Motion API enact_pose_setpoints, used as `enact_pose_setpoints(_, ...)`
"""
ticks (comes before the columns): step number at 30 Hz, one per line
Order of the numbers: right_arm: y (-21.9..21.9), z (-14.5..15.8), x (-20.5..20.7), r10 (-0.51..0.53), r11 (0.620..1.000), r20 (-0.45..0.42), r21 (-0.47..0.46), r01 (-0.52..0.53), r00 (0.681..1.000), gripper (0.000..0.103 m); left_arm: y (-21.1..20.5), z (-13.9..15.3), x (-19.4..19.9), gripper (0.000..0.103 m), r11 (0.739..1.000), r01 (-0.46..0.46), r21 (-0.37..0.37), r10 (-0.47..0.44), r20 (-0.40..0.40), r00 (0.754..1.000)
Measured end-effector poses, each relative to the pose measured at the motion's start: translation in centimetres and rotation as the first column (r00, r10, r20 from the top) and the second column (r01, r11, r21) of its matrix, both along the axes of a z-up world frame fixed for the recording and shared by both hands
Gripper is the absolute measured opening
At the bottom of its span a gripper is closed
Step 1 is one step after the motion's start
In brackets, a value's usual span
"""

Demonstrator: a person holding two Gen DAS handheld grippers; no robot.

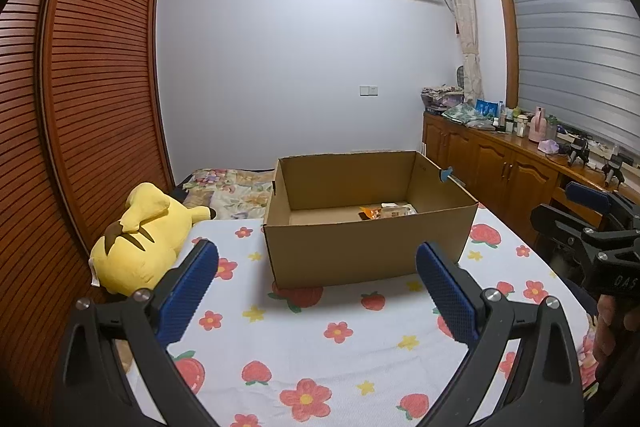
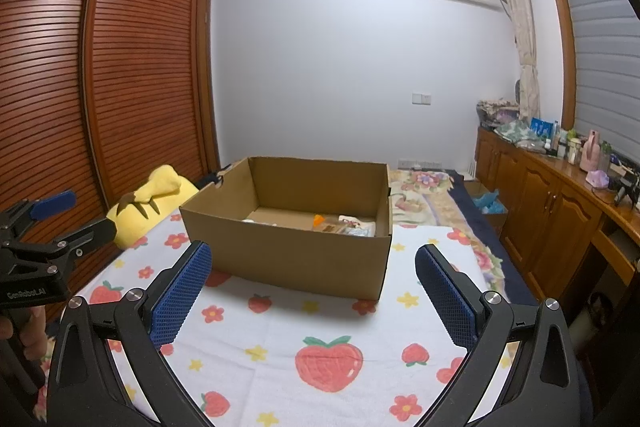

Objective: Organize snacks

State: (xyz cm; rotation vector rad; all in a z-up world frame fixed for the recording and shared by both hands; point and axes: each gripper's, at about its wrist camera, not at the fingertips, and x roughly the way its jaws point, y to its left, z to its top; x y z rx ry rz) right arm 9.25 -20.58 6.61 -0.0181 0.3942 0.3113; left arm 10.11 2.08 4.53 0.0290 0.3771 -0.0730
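Plain brown open cardboard box (image 1: 360, 247) ahead of the jaws. Under them, white bedspread (image 2: 280, 331) printed with red strawberries, red flowers and small yellow blossoms. Bright yellow plush toy (image 1: 140, 247) with brown stripes, left of the jaws. Blue dimpled pads (image 1: 188, 291) on black jaws.

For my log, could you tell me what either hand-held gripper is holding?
Nothing: the left hand-held gripper and right hand-held gripper are both open and empty.
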Motion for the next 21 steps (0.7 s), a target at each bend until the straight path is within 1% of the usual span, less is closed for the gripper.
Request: enact_pose_setpoints(21,-0.26,0.13,-0.07,-0.01,1.0,-0.002,-0.002,0.01,1.0,0.103,0.02,0.1,-0.25,0.1,1.0,-0.001,0.006,0.001,0.002,1.0)
